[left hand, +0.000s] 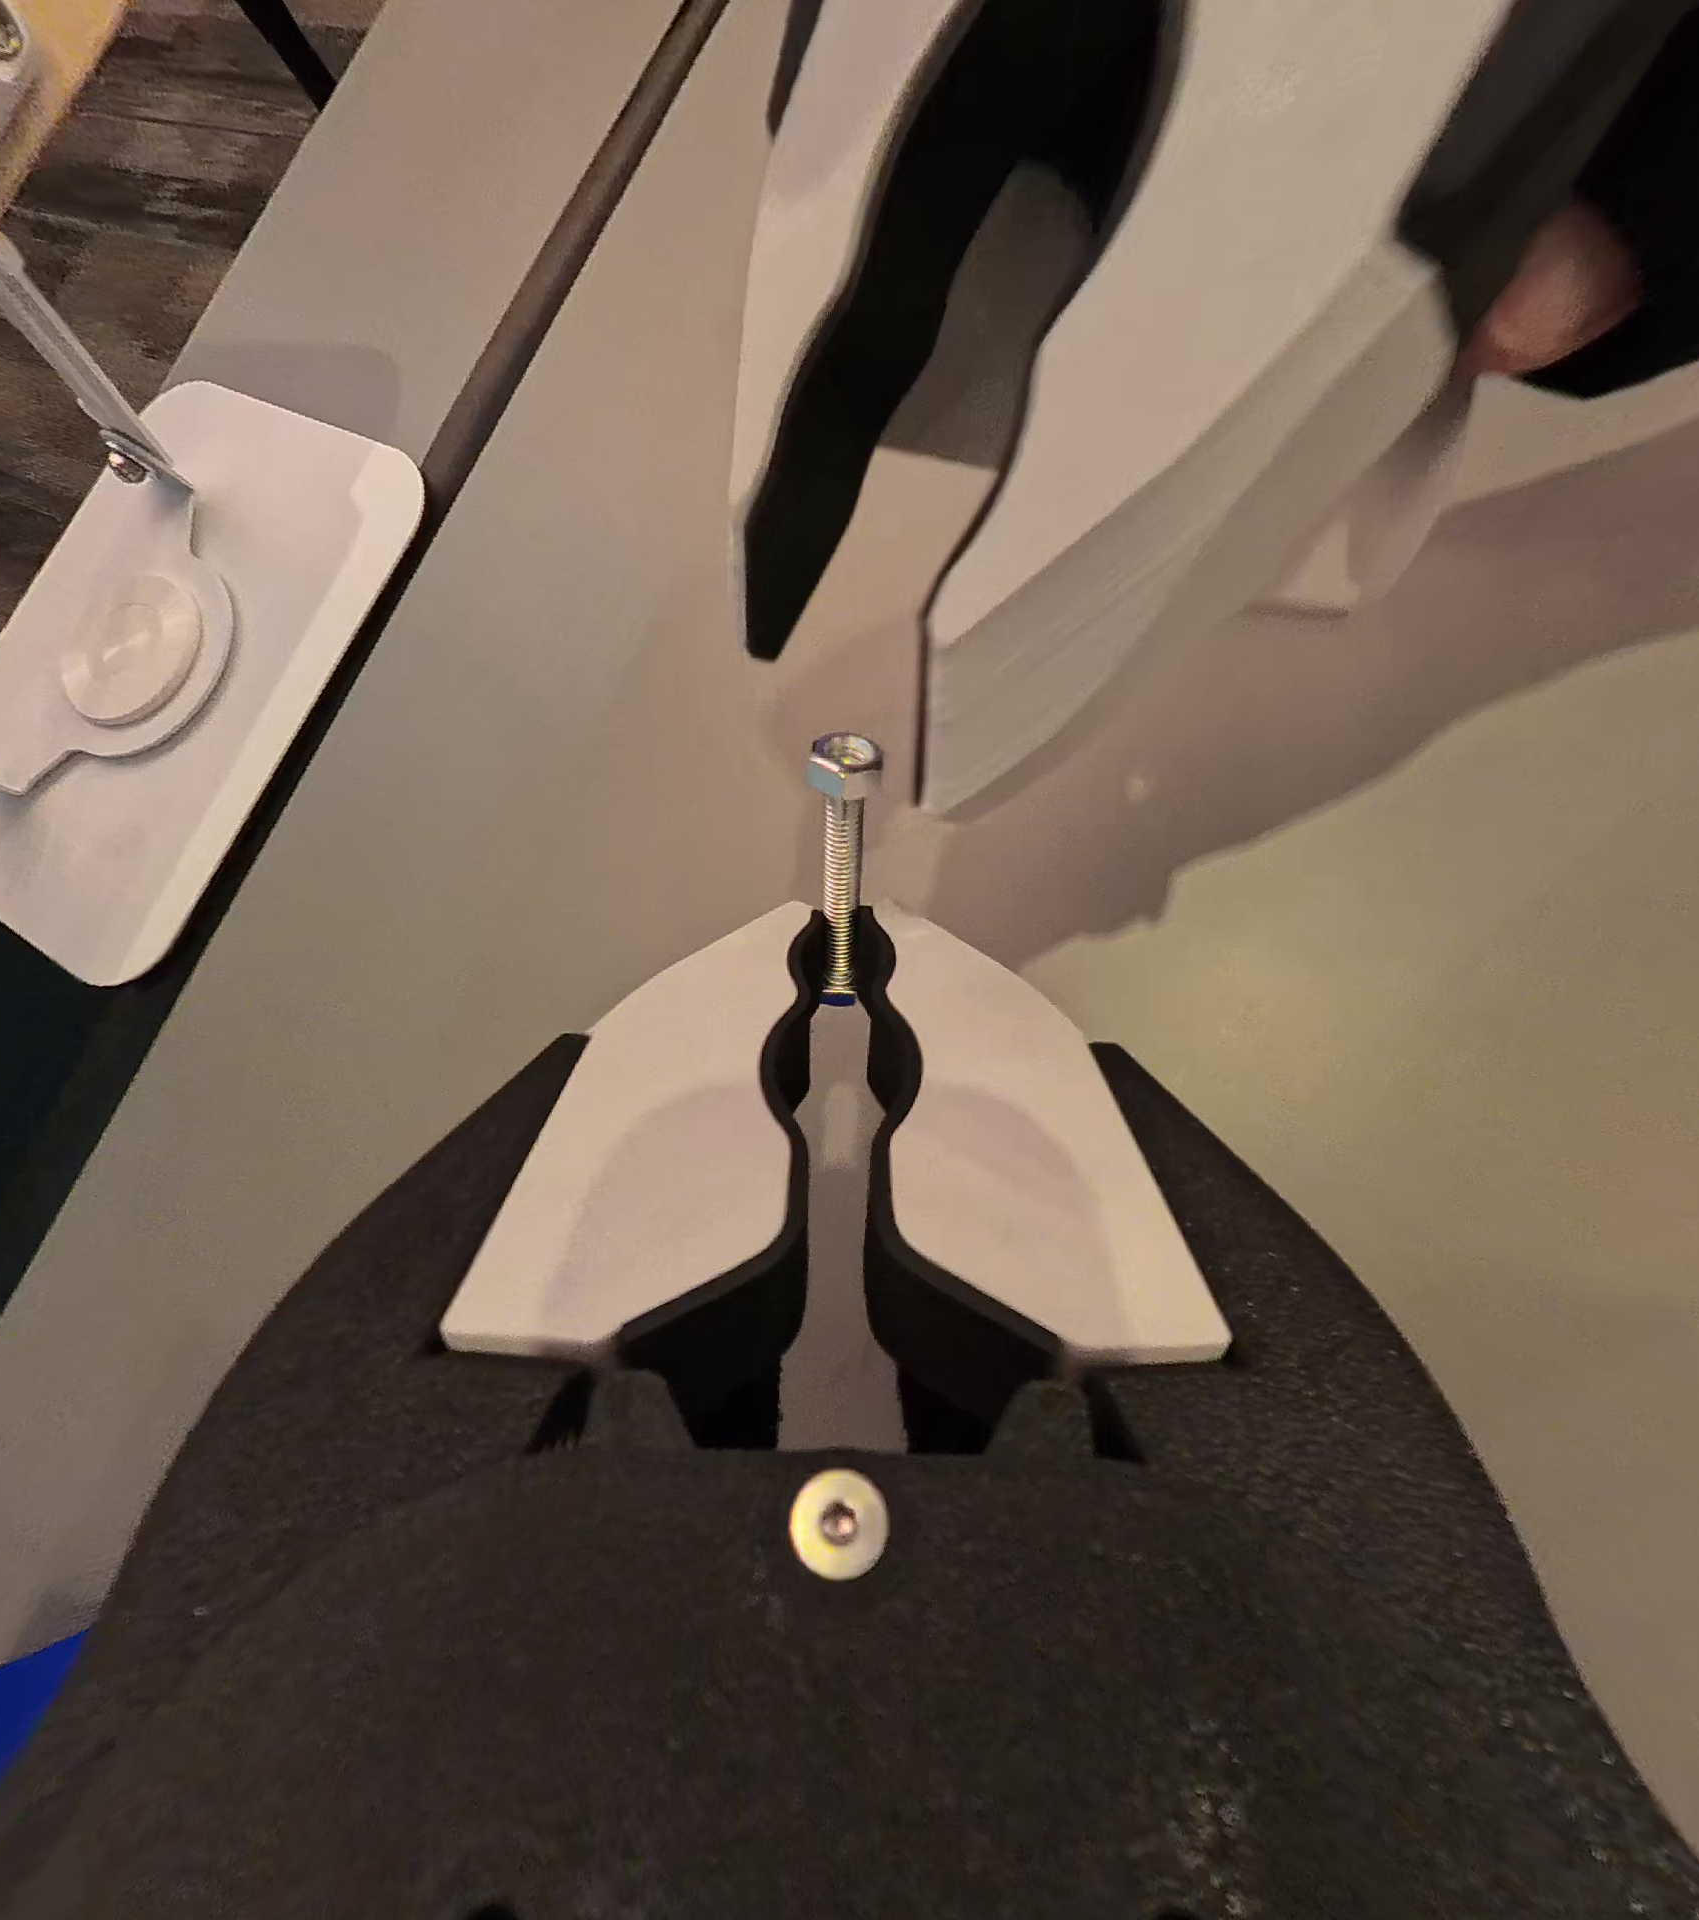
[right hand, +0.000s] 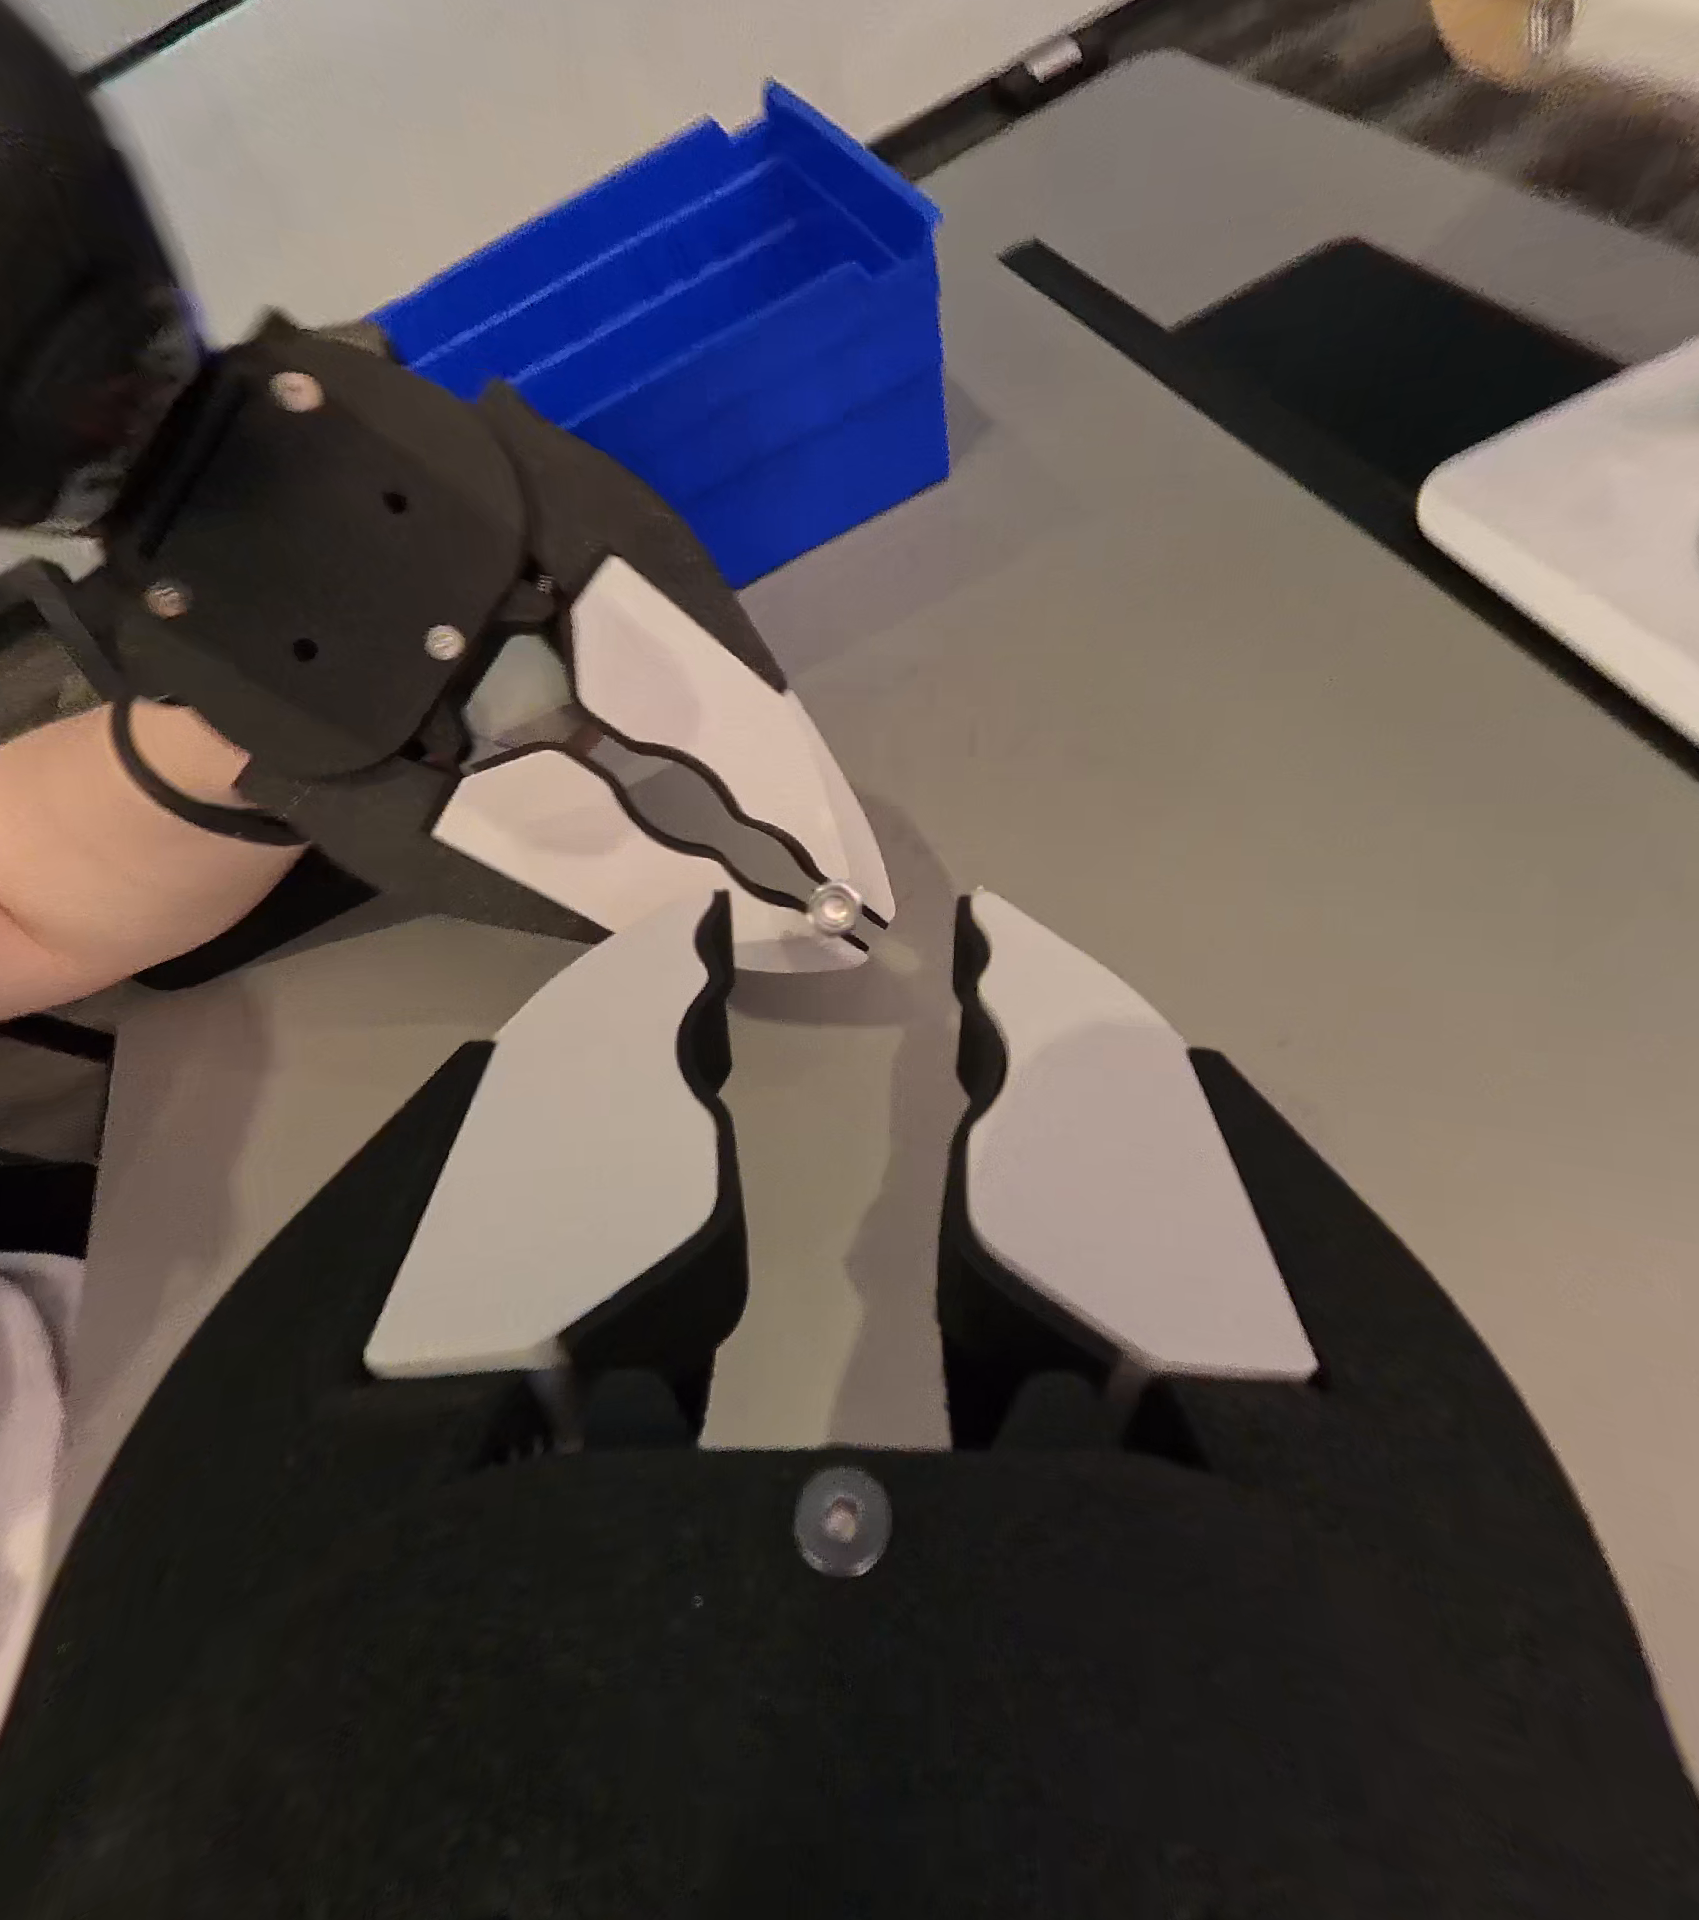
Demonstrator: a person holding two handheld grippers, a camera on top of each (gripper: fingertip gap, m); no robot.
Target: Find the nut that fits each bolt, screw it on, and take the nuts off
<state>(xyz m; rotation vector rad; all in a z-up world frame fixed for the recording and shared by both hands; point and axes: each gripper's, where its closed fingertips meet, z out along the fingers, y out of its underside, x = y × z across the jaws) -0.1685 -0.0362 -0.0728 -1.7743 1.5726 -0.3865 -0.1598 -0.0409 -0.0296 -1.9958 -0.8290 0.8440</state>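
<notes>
Left gripper point(left hand: 832, 940) jaws pinching bolt point(left hand: 840, 883) shank, frame centre; nut point(left hand: 845, 767) at tip. Right gripper point(right hand: 840, 925) jaws spread. Small, rigid, slippery steel: grip nut flats.

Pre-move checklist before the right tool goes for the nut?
1. Left tool shut on bolt: ok.
2. Nut sits at the bolt's far end: ok.
3. Right tool open, nothing in it: ok.
4. Right tool lined up with the nut: ok, nut shows between its fingertips in the right wrist view.
5. Thread engagement depth: cannot tell.
6. Blue bin clear of the approach: ok.
</notes>
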